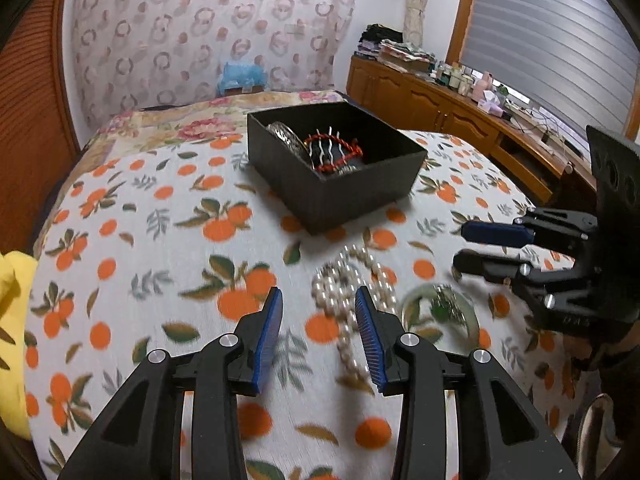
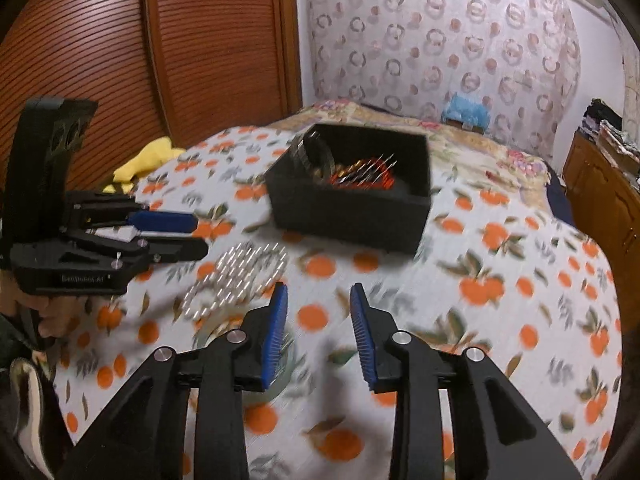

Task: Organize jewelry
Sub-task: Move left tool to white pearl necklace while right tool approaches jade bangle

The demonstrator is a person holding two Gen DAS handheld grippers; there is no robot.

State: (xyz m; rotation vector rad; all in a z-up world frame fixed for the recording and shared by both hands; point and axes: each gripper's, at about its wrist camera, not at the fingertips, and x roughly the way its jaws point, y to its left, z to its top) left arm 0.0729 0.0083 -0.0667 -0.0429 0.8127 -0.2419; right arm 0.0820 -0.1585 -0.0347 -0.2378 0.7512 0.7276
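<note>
A long strand of white pearl beads lies in loose loops on the bedspread with the orange fruit print, between the two tools and in front of the open black square box. Just to its right lies a pale translucent bangle, with something small and green beside or on it; the blur does not let me tell what it is. The box already holds a metal bracelet, a red twisted cord piece and a comb-like hair pin with silver prongs.

The left gripper hovers over the near end of the strand with its blue pads spread apart and nothing between them. The right gripper is also spread and holds nothing; in its own view the bangle is partly hidden under its left finger.

The risks, as I judge them: the strand is limp and long, so a pinch on one loop may lift only part of it, and the rest can drag, catch the bangle, or hang over the wall of the box. The soft cloth gives way, so the pads may pinch fabric together with beads. The two tools are near, and they may collide above the jewelry.
</note>
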